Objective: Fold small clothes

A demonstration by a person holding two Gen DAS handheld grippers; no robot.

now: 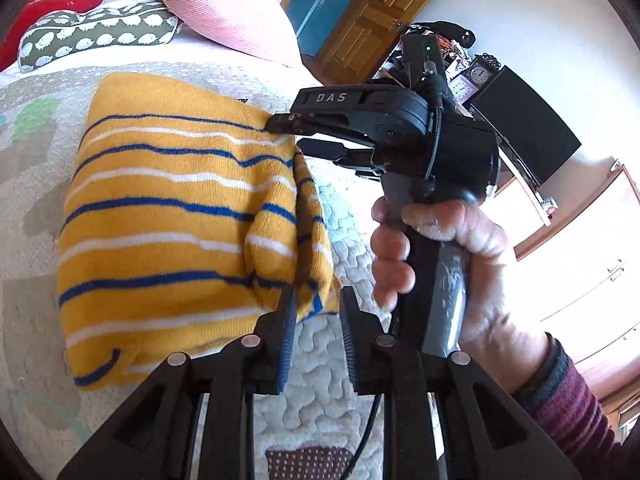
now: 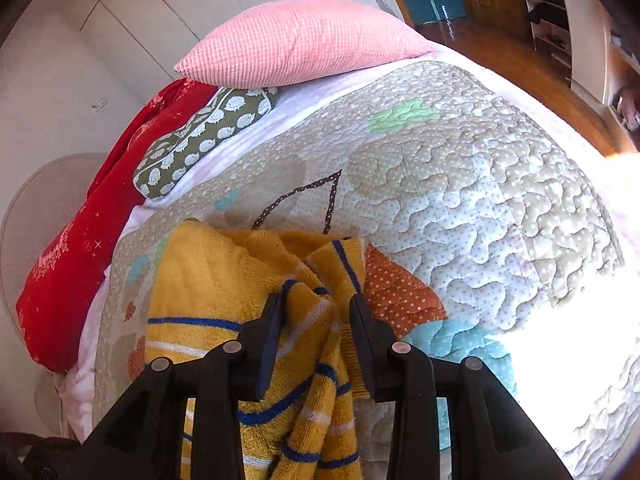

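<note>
A yellow knit sweater point(image 1: 172, 208) with blue and white stripes lies folded over on the quilted bed cover point(image 1: 316, 408). My left gripper point(image 1: 318, 300) is open, its fingers at the sweater's near right corner with the cloth edge between them. My right gripper point(image 1: 288, 136) shows in the left wrist view at the sweater's far right edge, held in a hand. In the right wrist view my right gripper point(image 2: 316, 304) is open around a bunched fold of the sweater point(image 2: 224, 280), which hangs between the fingers.
A pink pillow point(image 2: 300, 40), a green patterned cushion point(image 2: 200, 140) and a red cushion point(image 2: 80, 240) lie at the head of the bed. The quilt point(image 2: 460, 200) stretches to the right. A wooden door point(image 1: 380, 12) and cluttered shelves point(image 1: 460, 60) stand beyond the bed.
</note>
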